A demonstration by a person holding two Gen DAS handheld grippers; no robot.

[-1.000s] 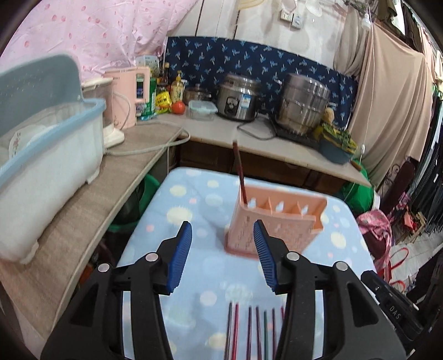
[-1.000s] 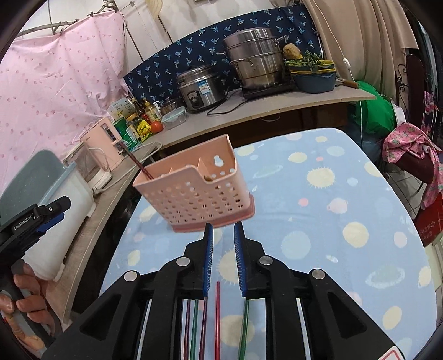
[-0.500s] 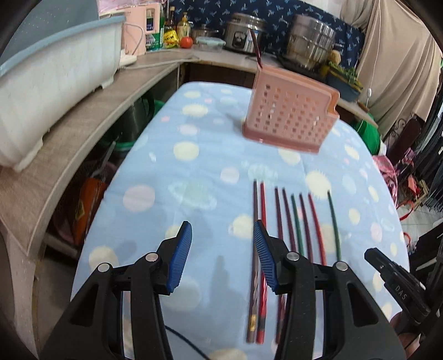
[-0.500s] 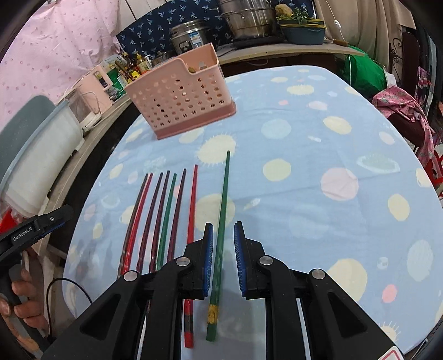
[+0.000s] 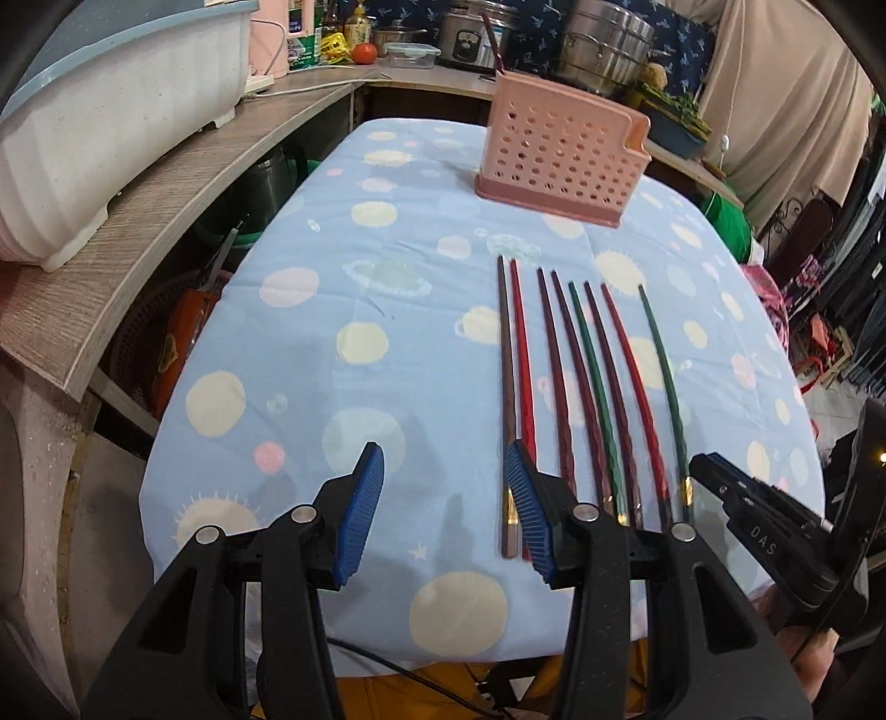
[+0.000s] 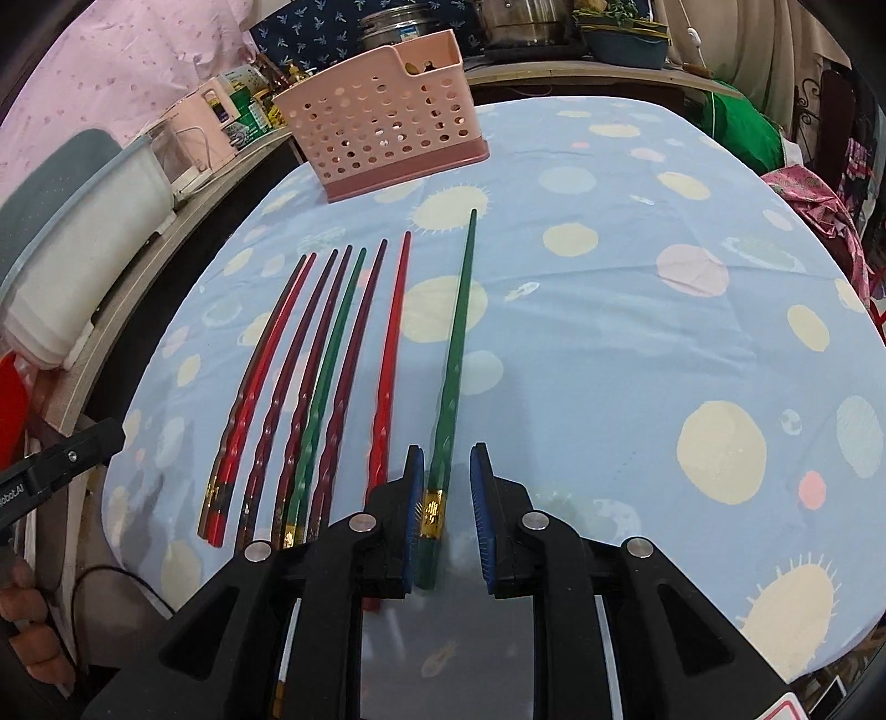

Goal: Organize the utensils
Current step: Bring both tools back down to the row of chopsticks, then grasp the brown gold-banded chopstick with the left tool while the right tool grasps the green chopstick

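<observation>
Several chopsticks lie side by side on the blue dotted tablecloth (image 5: pixel 310 343): brown, red, maroon and green ones (image 5: pixel 592 376). A lone green chopstick (image 6: pixel 457 343) lies a little to their right. My right gripper (image 6: pixel 447 471) is low over its gold-banded near end, which sits in the narrow gap close to the left pad, not pinched. My left gripper (image 5: pixel 443 471) is open and empty, its right fingertip (image 5: pixel 520 476) over the near ends of the brown and red chopsticks (image 5: pixel 512 387). The pink perforated holder (image 5: pixel 559 155) stands at the table's far side with one chopstick (image 5: pixel 493 44) upright in it.
A wooden counter (image 5: pixel 166 183) runs along the left with a white and blue tub (image 5: pixel 111 99) on it. Pots, bottles and a kettle line the back counter. A hand (image 6: pixel 22 609) grips the left tool's handle. The near table edge lies just under both grippers.
Both grippers have dropped and tilted down from the holder to the chopsticks' near ends. The right gripper's fingers now straddle the green chopstick's end. Nothing has been picked up.
</observation>
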